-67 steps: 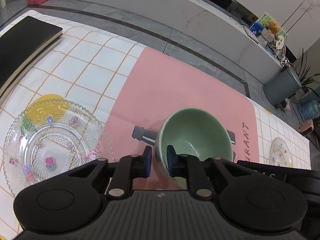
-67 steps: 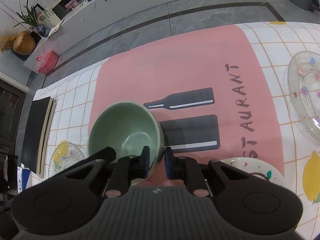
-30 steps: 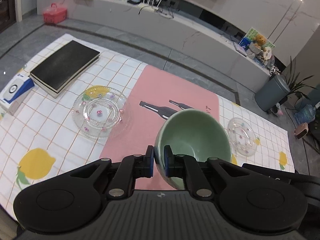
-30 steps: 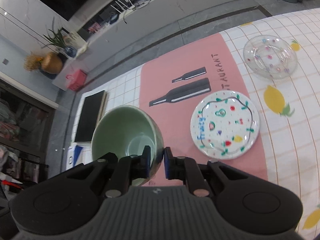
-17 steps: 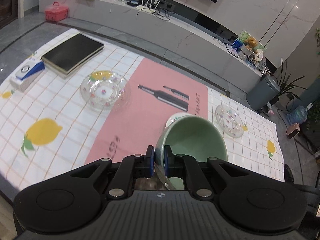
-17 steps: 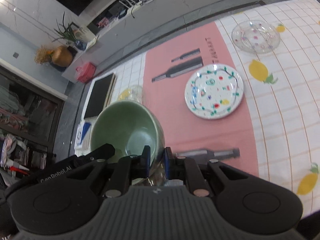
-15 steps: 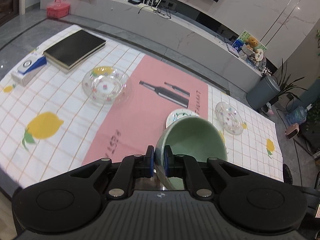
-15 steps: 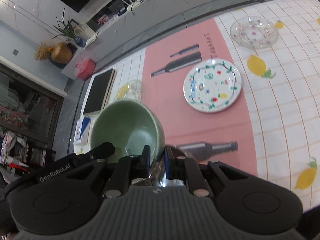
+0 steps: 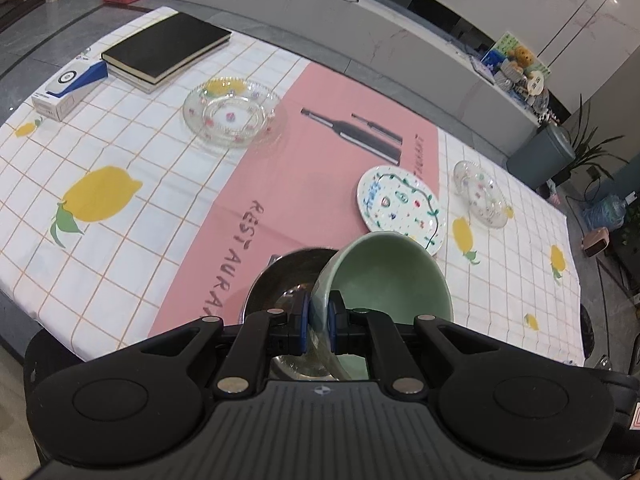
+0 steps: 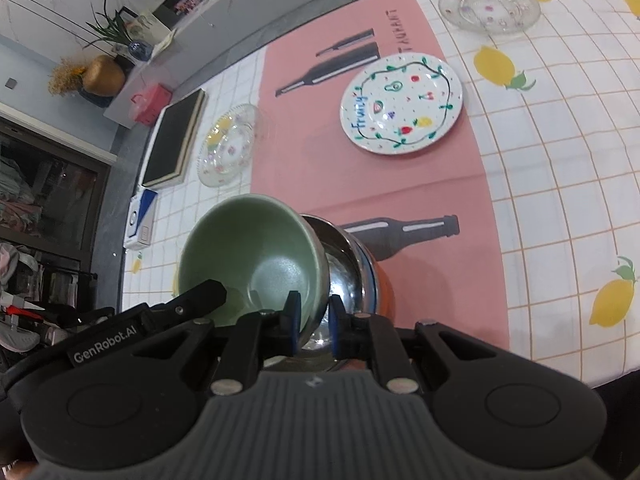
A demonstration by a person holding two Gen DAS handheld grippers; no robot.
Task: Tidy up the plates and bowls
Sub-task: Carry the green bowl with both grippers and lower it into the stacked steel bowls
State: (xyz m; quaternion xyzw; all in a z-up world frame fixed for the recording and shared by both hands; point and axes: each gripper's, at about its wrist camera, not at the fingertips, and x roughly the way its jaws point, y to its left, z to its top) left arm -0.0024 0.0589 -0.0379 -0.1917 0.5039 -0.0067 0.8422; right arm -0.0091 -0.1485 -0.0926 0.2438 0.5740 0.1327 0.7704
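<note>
Both grippers clamp opposite sides of one pale green bowl's (image 9: pixel 388 276) rim. My left gripper (image 9: pixel 319 326) is shut on its left edge, my right gripper (image 10: pixel 314 320) on its right edge, and the green bowl (image 10: pixel 256 256) hangs tilted just above a shiny steel bowl (image 9: pixel 280 284) near the table's front edge. The steel bowl (image 10: pixel 348 264) sits over an orange base. A white painted plate (image 10: pixel 402 104) lies on the pink runner. A large glass plate (image 9: pixel 232 112) rests at the left and a small glass plate (image 9: pixel 482 194) at the right.
A black book (image 9: pixel 166 48) and a blue-and-white box (image 9: pixel 70 86) lie at the table's far left corner. The table's (image 9: pixel 120 216) front edge runs close below the steel bowl. A grey bin (image 9: pixel 540 156) stands on the floor beyond the right end.
Both grippers have carried the green bowl back from the middle of the runner and down toward the table's front edge. The steel bowl has come into view right under it.
</note>
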